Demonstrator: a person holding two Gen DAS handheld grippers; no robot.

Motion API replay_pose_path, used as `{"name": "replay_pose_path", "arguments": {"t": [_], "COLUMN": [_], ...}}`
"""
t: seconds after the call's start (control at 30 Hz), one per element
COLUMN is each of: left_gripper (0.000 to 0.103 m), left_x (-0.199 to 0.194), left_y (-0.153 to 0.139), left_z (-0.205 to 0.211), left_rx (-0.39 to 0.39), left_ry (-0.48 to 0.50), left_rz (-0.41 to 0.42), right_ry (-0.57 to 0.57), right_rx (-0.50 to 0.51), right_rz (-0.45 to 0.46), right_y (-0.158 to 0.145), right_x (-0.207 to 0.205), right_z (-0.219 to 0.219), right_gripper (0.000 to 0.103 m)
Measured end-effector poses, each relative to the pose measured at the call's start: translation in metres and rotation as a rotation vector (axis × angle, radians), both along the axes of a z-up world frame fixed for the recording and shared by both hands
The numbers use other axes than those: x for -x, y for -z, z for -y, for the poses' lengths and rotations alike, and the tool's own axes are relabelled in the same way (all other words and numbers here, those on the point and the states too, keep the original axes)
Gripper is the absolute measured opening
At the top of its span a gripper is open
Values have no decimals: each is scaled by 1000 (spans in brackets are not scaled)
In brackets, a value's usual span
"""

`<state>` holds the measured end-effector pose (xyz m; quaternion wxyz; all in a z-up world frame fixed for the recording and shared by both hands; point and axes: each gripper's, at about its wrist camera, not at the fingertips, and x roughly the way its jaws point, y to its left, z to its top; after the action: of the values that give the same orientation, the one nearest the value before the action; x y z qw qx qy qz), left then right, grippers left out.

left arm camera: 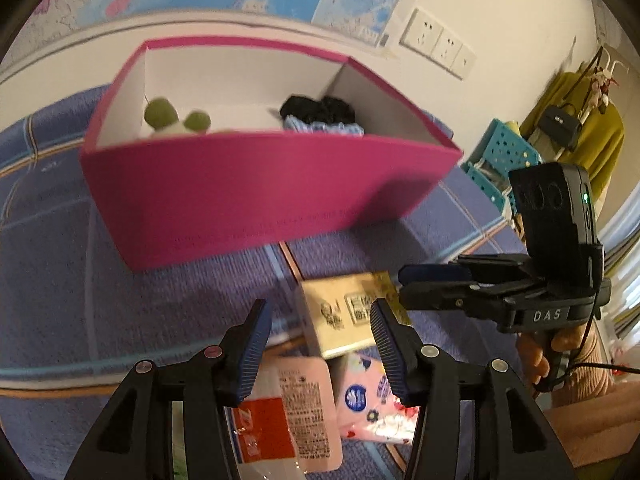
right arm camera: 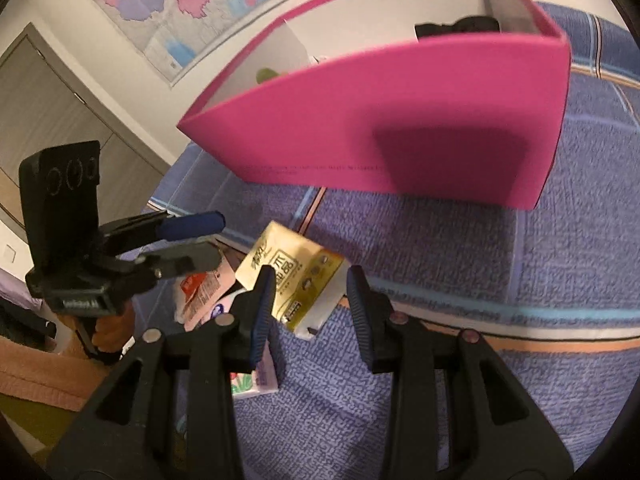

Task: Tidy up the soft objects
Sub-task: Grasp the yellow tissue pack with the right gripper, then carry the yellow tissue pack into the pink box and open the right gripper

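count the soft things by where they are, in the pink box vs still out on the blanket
In the pink box: 3 (green plush, black fabric, blue fabric)
On the blanket: 3 (yellow tissue pack, pink packet, floral pack)
Total: 6

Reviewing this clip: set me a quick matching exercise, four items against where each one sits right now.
Items:
1. green plush toy
2. black fabric
3. yellow tissue pack
4. red-labelled pink packet

Places:
A. on the blanket, just ahead of the right gripper
B. in the pink box, left end as the left wrist camera sees it
C. between the fingers of the left gripper, low in its view
D. in the box, right part

Pairs: 1-B, 2-D, 3-A, 4-C
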<state>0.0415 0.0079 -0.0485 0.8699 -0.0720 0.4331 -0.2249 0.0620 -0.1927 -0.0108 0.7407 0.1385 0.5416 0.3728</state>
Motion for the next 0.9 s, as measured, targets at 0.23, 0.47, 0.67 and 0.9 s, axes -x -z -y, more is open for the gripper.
{"name": "replay_pose_path", "arguments": {"t": [0.23,0.47,0.67,0.9], "left_gripper": [50,46,45,45], "left_x": [5,0,-1,-2], "left_y": [17,22,24,24], "left_z": [9,13,22,27], "left_rx": [-3,23,11,41], "left_ry": [33,52,72,78], "left_rz": [-48,-73,-82,-93], "right_ry": [7,7,4,17], "right_rx": [-2,-6,5,18], "right_rz": [-34,-44,-31,-13], "right_y": [10,15,14,9], "right_x": [5,3,6,7], "right_z": [-1,-5,-10,-9], "right_gripper": [39,39,39,39]}}
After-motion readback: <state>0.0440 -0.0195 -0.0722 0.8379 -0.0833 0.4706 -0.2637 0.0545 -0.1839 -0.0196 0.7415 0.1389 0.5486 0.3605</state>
